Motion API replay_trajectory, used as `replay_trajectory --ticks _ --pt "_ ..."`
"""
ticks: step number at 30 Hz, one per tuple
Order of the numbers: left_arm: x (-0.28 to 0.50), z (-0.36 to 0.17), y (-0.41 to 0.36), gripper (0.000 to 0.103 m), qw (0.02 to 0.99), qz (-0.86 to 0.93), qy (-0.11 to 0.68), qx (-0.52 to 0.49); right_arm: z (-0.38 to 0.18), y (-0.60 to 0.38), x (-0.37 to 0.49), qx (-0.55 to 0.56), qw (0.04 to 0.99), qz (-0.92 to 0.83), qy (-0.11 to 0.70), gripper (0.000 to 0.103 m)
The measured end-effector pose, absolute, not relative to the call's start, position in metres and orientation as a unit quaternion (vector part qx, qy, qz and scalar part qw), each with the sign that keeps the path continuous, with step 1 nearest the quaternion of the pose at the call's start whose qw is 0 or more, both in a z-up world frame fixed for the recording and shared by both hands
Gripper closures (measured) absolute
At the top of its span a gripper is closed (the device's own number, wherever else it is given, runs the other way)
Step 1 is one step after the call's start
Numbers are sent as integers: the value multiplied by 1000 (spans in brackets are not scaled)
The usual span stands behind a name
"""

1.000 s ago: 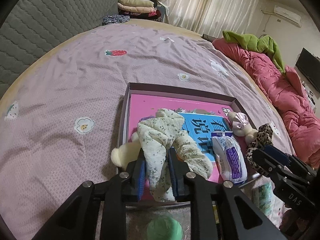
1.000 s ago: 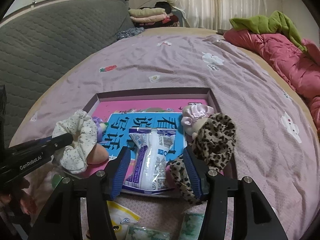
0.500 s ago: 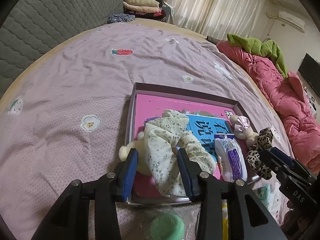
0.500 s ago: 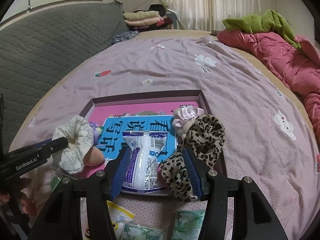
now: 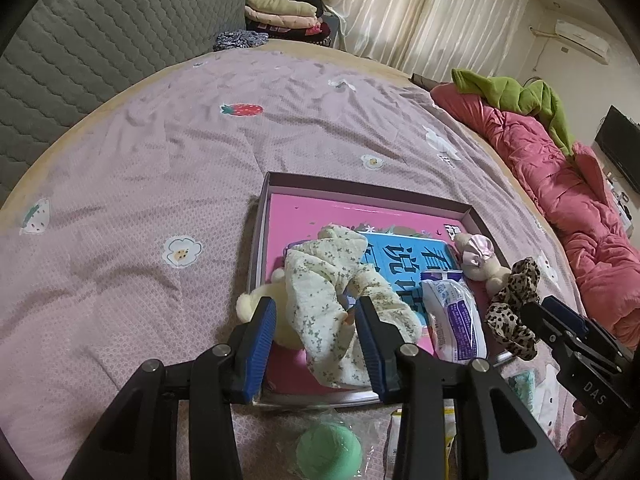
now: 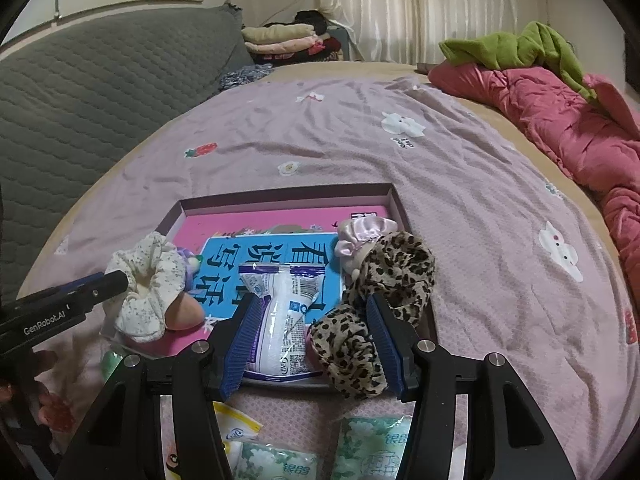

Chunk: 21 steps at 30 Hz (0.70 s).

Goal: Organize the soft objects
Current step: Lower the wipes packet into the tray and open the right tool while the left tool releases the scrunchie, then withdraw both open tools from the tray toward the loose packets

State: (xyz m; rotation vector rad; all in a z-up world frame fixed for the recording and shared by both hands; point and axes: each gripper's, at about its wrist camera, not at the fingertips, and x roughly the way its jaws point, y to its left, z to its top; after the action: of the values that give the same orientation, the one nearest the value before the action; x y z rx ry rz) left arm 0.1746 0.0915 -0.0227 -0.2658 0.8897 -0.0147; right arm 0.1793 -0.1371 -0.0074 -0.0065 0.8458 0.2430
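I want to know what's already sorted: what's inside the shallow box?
In the box: a floral scrunchie, leopard scrunchie, white packet, pink-capped toy and peach puff, all on a pink-and-blue book. The scrunchies partly cover other plush items.

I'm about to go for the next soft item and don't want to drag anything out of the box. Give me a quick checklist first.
1. Left claw open, floral scrunchie released: ok.
2. Scrunchie lying fully inside the box: cannot tell; its near end reaches the front rim.
3. Right claw open: ok.
4. Leopard scrunchie inside the box: not ok; it hangs over the near corner.
5. Tissue pack clear of the right claw's fingers: cannot tell.
6. Green ball outside, waiting: ok.
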Motion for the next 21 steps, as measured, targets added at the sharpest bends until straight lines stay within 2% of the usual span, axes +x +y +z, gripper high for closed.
replay_trajectory --ticks 4,7,10,12,17,19,21 --pt "175 -21 90 61 895 -9 427 -128 -5 -138 177 -4 906 116 407 45" --pt "173 -18 90 49 895 -10 426 -130 -2 -139 176 -5 907 115 405 45" --pt "171 -15 90 49 896 -9 424 -131 -1 -139 174 -7 907 115 405 44" --pt "170 -14 90 49 896 -9 424 -131 1 -140 173 -5 908 114 404 38" --pt "166 -8 90 47 898 -8 420 -133 6 -142 170 -6 910 112 400 37" --pt "163 -5 92 40 899 -6 416 -134 8 -143 168 -6 911 112 398 37" --pt "161 -3 93 39 900 -6 415 -133 10 -145 166 -6 911 111 397 37"
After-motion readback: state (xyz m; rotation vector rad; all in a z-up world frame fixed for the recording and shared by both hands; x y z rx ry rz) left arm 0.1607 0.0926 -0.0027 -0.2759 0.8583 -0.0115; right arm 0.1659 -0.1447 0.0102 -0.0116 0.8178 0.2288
